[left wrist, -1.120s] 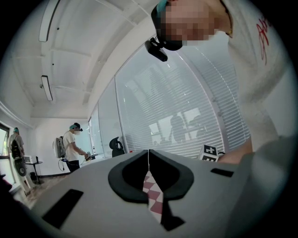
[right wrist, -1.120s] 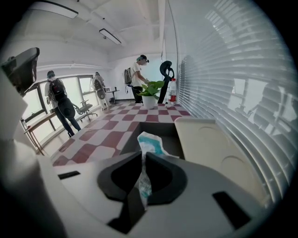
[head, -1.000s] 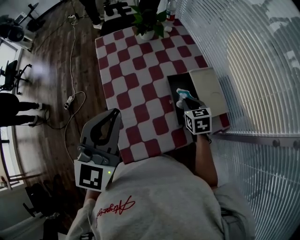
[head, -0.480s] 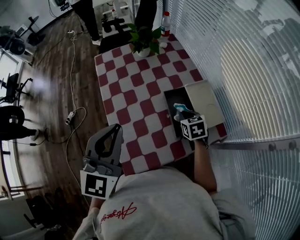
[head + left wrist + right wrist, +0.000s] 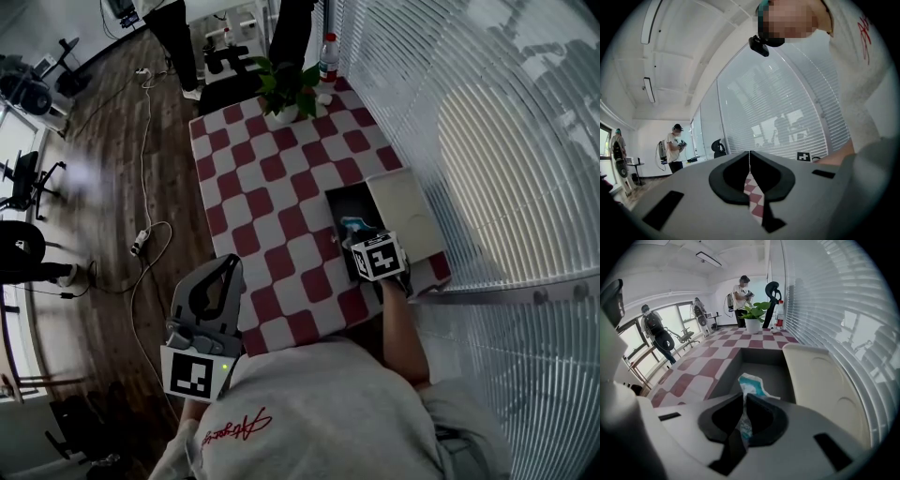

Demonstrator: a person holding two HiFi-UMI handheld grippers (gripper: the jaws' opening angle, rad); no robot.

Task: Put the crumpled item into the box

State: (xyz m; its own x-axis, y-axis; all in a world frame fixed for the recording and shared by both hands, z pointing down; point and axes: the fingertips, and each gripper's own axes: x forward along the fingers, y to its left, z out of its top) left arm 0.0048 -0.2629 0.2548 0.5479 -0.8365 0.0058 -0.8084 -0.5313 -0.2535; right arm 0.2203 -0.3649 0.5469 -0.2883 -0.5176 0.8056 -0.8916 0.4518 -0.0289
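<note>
A wood-plank floor (image 5: 112,141) and slatted blinds (image 5: 487,122) flank a table under a red-and-white checkered cloth (image 5: 272,187), with a leafy potted plant (image 5: 286,94) and a red-capped bottle (image 5: 328,58) at its far end. Near the blinds sits a dark rectangular box (image 5: 339,202), its smooth beige lid (image 5: 403,211) lying open beside it. The right gripper (image 5: 744,401) pinches a crumpled teal-and-white wrapper (image 5: 751,384) over the box's interior (contact with the bottom is unclear). The left gripper (image 5: 750,157), jaws pressed together on nothing, hangs off the table's near edge.
</note>
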